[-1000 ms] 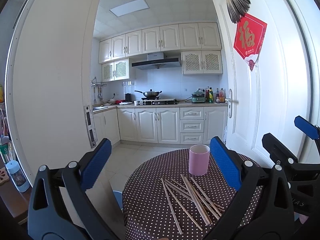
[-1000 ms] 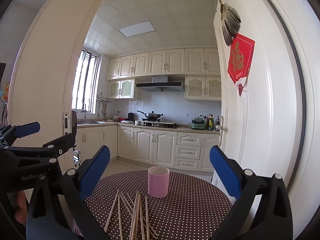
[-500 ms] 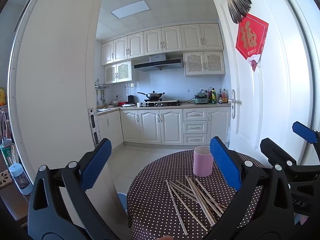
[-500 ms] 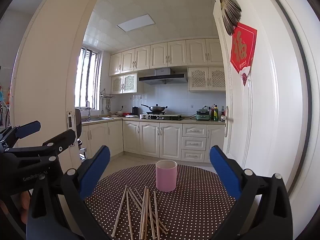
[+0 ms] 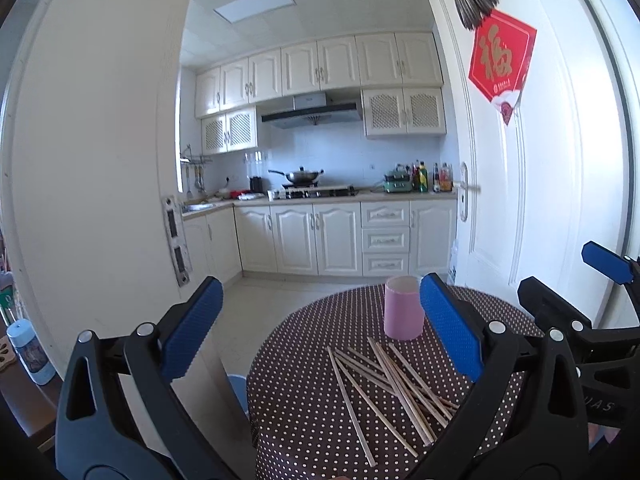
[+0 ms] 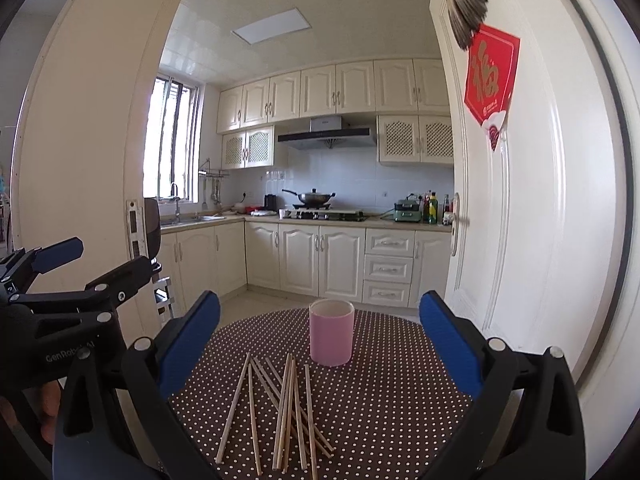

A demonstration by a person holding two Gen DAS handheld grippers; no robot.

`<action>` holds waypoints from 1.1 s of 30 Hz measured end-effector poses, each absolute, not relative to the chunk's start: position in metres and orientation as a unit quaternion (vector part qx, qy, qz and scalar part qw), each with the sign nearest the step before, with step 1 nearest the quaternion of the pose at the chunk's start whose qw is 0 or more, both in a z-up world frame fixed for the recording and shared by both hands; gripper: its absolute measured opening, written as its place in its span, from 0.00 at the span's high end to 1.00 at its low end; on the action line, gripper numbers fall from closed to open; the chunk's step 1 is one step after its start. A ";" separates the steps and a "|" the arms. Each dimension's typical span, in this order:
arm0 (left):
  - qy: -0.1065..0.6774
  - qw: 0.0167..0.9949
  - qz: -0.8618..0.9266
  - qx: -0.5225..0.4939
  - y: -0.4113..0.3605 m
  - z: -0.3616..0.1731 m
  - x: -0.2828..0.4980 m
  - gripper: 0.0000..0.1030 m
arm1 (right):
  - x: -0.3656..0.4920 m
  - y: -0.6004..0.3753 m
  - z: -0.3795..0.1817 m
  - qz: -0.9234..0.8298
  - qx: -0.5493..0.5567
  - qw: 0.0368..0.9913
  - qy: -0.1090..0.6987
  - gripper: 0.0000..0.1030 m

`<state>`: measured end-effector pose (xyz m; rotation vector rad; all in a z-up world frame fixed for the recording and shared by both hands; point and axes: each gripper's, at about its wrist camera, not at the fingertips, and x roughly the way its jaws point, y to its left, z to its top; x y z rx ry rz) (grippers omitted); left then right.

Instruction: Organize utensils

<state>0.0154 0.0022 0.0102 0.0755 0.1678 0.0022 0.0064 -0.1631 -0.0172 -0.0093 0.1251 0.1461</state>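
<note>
A round table (image 6: 400, 400) in a brown cloth with white dots stands before an open kitchen doorway; on it a pink cup (image 6: 331, 338) stands upright toward the far side, and a loose heap of wooden chopsticks (image 6: 286, 408) lies flat on the cloth just in front of it, some crossing one another, none touching the cup as far as can be seen. The right gripper (image 6: 320, 344) hangs above the near edge of the table with its blue-padded jaws spread wide and nothing between them; the left gripper (image 5: 318, 320) is held beside it, to the left of the table, jaws likewise spread wide and empty; each gripper shows at the edge of the other's view. A white door (image 6: 520, 220) with a red paper charm (image 6: 490, 76) stands open at the right.
</note>
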 end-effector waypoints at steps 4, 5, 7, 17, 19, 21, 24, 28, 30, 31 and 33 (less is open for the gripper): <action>0.132 0.991 -0.019 0.031 0.006 -0.001 0.040 0.06 | 0.023 -0.163 -0.026 0.066 -0.010 0.994 0.082 0.07; 0.143 0.989 -0.020 0.027 0.008 -0.004 0.046 0.06 | 0.029 -0.164 -0.029 0.067 -0.011 0.994 0.089 0.07; 0.167 0.985 -0.024 0.018 0.014 -0.012 0.060 0.06 | 0.039 -0.164 -0.034 0.069 -0.010 0.992 0.102 0.07; 0.328 0.944 -0.040 -0.012 0.039 -0.080 0.155 0.06 | 0.128 -0.171 -0.081 0.095 0.015 0.964 0.249 0.31; 0.353 0.935 -0.042 -0.010 0.041 -0.092 0.167 0.06 | 0.146 -0.172 -0.094 0.103 0.025 0.953 0.285 0.37; 0.376 0.926 -0.043 -0.007 0.041 -0.107 0.178 0.10 | 0.158 -0.172 -0.104 0.108 0.030 0.944 0.309 0.43; 0.415 0.908 -0.052 -0.014 0.040 -0.129 0.198 0.18 | 0.175 -0.171 -0.118 0.120 0.037 0.931 0.342 0.47; 0.453 0.890 -0.045 -0.005 0.036 -0.150 0.223 0.27 | 0.189 -0.166 -0.131 0.132 0.038 0.917 0.374 0.51; 0.469 0.882 -0.043 -0.003 0.033 -0.158 0.232 0.31 | 0.197 -0.163 -0.136 0.135 0.038 0.912 0.385 0.53; 0.480 0.877 -0.039 -0.004 0.032 -0.163 0.238 0.35 | 0.202 -0.162 -0.140 0.138 0.038 0.909 0.392 0.53; 0.490 0.871 -0.031 -0.002 0.031 -0.169 0.246 0.40 | 0.207 -0.160 -0.144 0.141 0.039 0.906 0.398 0.54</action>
